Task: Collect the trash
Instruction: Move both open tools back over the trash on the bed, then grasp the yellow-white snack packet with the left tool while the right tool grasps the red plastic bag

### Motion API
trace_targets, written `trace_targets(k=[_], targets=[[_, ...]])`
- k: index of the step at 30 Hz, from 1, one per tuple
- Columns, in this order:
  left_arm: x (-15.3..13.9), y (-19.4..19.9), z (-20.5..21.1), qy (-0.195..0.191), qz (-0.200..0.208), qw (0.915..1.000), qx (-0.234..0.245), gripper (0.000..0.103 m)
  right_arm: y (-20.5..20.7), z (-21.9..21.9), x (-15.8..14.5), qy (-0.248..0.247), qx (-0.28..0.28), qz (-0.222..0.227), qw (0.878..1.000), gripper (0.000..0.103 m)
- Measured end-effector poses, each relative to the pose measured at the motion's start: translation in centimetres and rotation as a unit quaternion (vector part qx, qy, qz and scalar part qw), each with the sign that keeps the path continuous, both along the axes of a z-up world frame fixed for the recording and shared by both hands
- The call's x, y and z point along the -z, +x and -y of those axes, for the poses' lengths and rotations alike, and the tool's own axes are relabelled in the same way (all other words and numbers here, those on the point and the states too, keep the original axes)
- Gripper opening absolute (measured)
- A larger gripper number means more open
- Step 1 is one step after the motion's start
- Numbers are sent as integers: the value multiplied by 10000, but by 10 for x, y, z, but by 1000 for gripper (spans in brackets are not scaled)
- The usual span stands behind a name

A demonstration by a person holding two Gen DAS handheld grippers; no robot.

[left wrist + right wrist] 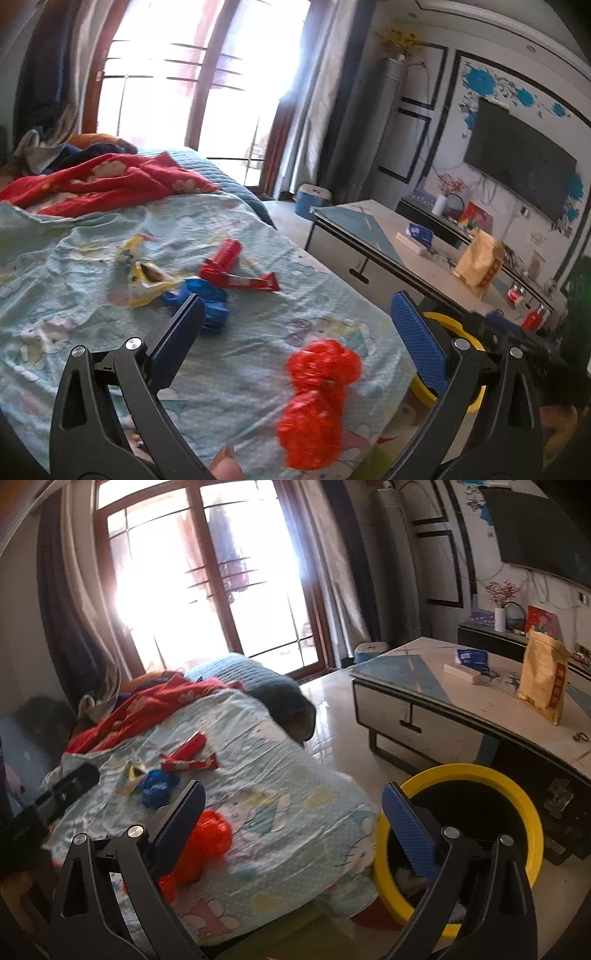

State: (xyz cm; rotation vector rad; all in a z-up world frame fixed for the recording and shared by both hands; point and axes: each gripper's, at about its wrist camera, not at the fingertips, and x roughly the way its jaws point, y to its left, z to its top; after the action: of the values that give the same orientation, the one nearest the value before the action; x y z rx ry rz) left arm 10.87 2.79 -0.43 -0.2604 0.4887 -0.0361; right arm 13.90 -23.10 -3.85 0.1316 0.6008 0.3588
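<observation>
Both tongs are spread wide open with nothing between the pads. The left tongs [299, 325] hang over the bed [74, 295], and a crumpled red plastic bag [317, 402] lies on the cartoon-print sheet just in front of them, between the two fingers and closer to the right one. It's a bit blurry, so I can't tell whether it touches anything but the sheet.

Farther ahead of the left tongs there's a little pile of trash: a crumpled blue wrapper [210, 306] right by the left fingertip, a yellow snack wrapper [144, 280] beside it, and a red wrapper [236, 273] just past those.

The right tongs [293, 803] hover at the bed's edge. The red bag sits by their left finger, partly hidden behind it, and a yellow-rimmed trash bin [480, 775] stands on the floor behind their right finger, between the bed and a coffee table [461, 701].
</observation>
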Motion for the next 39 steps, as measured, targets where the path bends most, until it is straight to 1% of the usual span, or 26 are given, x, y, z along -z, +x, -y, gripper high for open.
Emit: trace_targets(k=[3, 5, 9, 16, 24, 27, 30, 32, 34, 35, 36, 37, 38, 39], targets=[[2, -1, -20, -99, -4, 9997, -221, 92, -5, -14, 0, -72, -169, -16, 9998, 94], [3, -3, -35, -240, -9, 9989, -398, 92, -11, -24, -1, -143, -302, 23, 9994, 95], [4, -4, -60, -410, -10, 9973, -611, 92, -14, -40, 1, -211, -492, -25, 9986, 95], [11, -6, -94, -570, -90, 9936, -975, 92, -21, -77, 8, -399, -884, -175, 9951, 96], [27, -2, -123, -739, -307, 9898, -1180, 92, -26, -121, 18, -577, -1257, -311, 9899, 96], [34, 1, -135, -853, -400, 9882, -1207, 92, -26, -141, 26, -720, -1403, -416, 9866, 96], [43, 5, -146, -1022, -527, 9855, -1244, 92, -23, -150, 32, -764, -1451, -536, 9850, 96], [49, 7, -152, -1202, -573, 9832, -1247, 87, -21, -157, 37, -820, -1462, -593, 9841, 96], [55, 11, -157, -1437, -625, 9807, -1167, 78, -18, -162, 42, -877, -1451, -667, 9833, 96], [58, 15, -159, -1512, -663, 9798, -1130, 75, -16, -163, 44, -895, -1437, -703, 9831, 96], [60, 18, -160, -1549, -696, 9793, -1098, 69, -14, -163, 46, -906, -1416, -747, 9829, 96], [62, 20, -160, -1597, -719, 9789, -1055, 66, -11, -163, 49, -904, -1380, -796, 9831, 96], [63, 24, -160, -1661, -750, 9781, -1009, 66, -9, -163, 51, -899, -1343, -850, 9832, 96], [66, 28, -162, -1790, -809, 9761, -932, 62, -6, -163, 54, -889, -1319, -904, 9831, 96]])
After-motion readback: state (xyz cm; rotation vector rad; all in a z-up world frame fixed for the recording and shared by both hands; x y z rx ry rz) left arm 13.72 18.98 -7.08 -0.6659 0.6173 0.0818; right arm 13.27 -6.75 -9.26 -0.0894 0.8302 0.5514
